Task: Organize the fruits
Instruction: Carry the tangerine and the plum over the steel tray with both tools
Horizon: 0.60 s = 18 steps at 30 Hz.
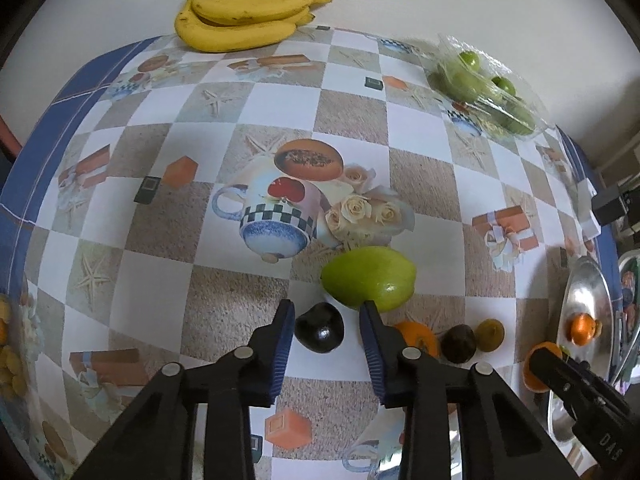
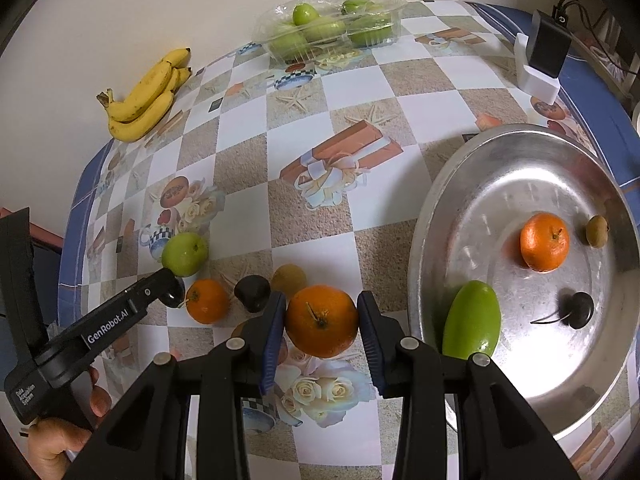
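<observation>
Your right gripper (image 2: 322, 320) stands apart around an orange (image 2: 322, 322) on the counter (image 2: 360, 248), just left of the metal tray (image 2: 432, 240); contact with its pads cannot be told. Your left gripper (image 1: 326, 320) is apart around a dark fruit (image 1: 320, 328). Risk: a round orange may roll from an off-centre squeeze, or clip the tray's rim on the way in. A green fruit (image 2: 472, 320) lies just inside that rim, crowding the nearest landing spot; a second orange (image 2: 207, 301) sits left
</observation>
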### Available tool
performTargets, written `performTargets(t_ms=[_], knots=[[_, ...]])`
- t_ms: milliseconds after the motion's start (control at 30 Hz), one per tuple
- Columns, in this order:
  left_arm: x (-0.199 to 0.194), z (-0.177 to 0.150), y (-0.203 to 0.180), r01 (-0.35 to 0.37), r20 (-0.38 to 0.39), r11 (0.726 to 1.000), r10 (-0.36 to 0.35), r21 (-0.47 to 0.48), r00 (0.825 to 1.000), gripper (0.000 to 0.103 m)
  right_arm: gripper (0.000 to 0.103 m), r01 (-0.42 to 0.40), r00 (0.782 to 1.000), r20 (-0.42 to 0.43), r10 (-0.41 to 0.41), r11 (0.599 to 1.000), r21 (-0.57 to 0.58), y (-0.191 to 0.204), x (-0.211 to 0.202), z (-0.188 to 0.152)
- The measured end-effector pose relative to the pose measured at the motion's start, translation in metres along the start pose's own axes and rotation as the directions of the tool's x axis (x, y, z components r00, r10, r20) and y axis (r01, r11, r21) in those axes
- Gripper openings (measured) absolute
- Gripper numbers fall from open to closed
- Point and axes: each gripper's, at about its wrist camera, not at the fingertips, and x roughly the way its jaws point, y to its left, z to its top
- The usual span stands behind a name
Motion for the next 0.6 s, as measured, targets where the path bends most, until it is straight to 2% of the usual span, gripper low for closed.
performTargets(t_ms=[100,233,600], knots=[[-0.0011,-0.0020,-0.0019,-0.007,-0.001,1.000,0.007,0.013,1.000,0.034,0.038,-0.001,1.000,-0.002,0.001,1.000,-0.002,0.0009,0.0002,0.0002],[-0.0014,-0.0034,-0.0046,-0.034,-0.016,0.999,0.035,0.040,0.999,0.028,0.038,-0.002,1.000,-0.005,0.002,1.000,-0.003,0.0010,0.0003,0.0008],[0.0009,-0.0025,-0.0032,-0.048,-0.017,0.998,0.049,0.038,0.999,0.028,0.038,-0.005,1.000,-0.006,0.005,1.000,-0.006,0.0006,0.0006,0.0009]])
